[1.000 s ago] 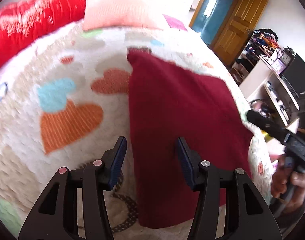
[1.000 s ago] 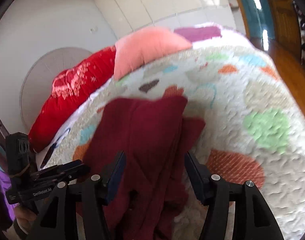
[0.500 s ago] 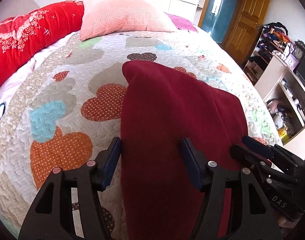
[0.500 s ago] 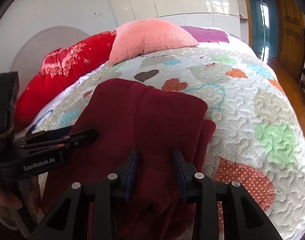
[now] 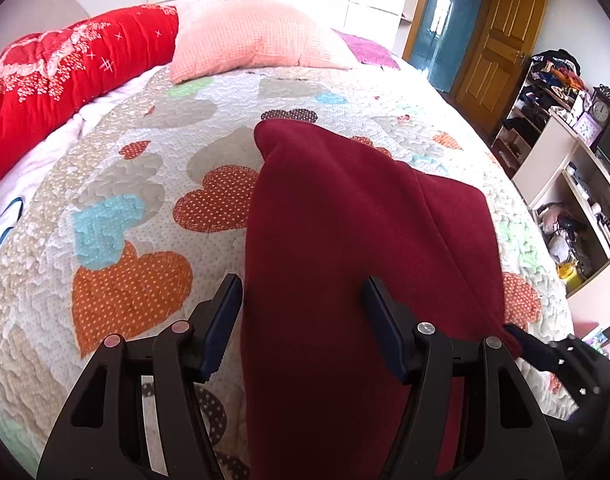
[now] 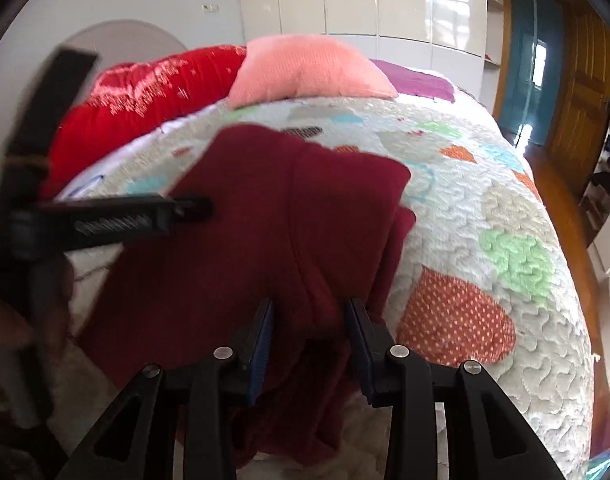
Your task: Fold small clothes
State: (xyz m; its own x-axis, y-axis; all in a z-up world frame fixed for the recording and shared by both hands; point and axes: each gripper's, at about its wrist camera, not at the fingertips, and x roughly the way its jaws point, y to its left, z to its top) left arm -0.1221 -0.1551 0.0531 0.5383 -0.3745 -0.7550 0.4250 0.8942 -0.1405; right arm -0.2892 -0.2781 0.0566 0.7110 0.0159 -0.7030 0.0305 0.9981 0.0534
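Observation:
A dark red garment [image 5: 345,248] lies folded lengthwise on the heart-patterned quilt [image 5: 117,208]; it also shows in the right wrist view [image 6: 273,224]. My left gripper [image 5: 303,320] is open over the garment's near left edge, one finger off the cloth and one over it. My right gripper [image 6: 309,336] is partly closed, its fingers on either side of a raised fold at the garment's near end. The left gripper shows in the right wrist view [image 6: 193,206], over the garment's left side. Whether the right one pinches the cloth is unclear.
A pink pillow [image 5: 257,40] and a red duvet [image 5: 65,68] lie at the bed's head. Shelves [image 5: 577,152] with clutter and a wooden door [image 5: 497,36] stand to the right. The quilt's near edge drops off close below both grippers.
Both grippers moved in over the garment's near end. The right gripper narrowed from wide open to part closed around a fold. The left gripper stayed open.

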